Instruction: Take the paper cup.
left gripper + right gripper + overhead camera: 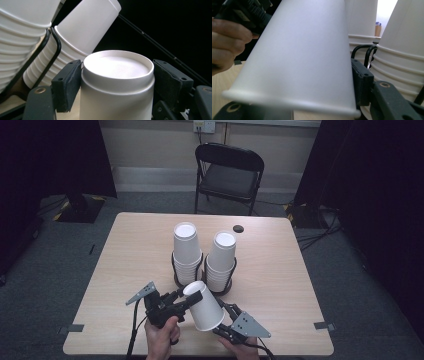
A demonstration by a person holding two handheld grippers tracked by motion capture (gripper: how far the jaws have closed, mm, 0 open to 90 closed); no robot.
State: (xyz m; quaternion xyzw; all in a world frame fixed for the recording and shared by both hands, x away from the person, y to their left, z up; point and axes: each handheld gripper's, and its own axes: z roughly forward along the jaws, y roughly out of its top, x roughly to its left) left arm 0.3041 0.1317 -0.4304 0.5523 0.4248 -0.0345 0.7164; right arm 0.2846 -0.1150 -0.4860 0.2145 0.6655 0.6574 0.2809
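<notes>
A white paper cup (205,310) lies tilted above the table's near edge, base up and to the left. My left gripper (192,296) is shut on its base end; in the left gripper view both pads (67,85) press the cup (117,82) just below the base rim. My right gripper (221,319) comes in from the lower right at the cup's wide mouth end. In the right gripper view one pad (359,82) lies against the cup's wall (299,57), while the other jaw is hidden under the cup.
Two stacks of upside-down white cups (186,252) (221,260) stand in black wire holders mid-table, just beyond the held cup. A small dark disc (238,228) lies on the wooden table (125,260). A black folding chair (229,172) stands behind it.
</notes>
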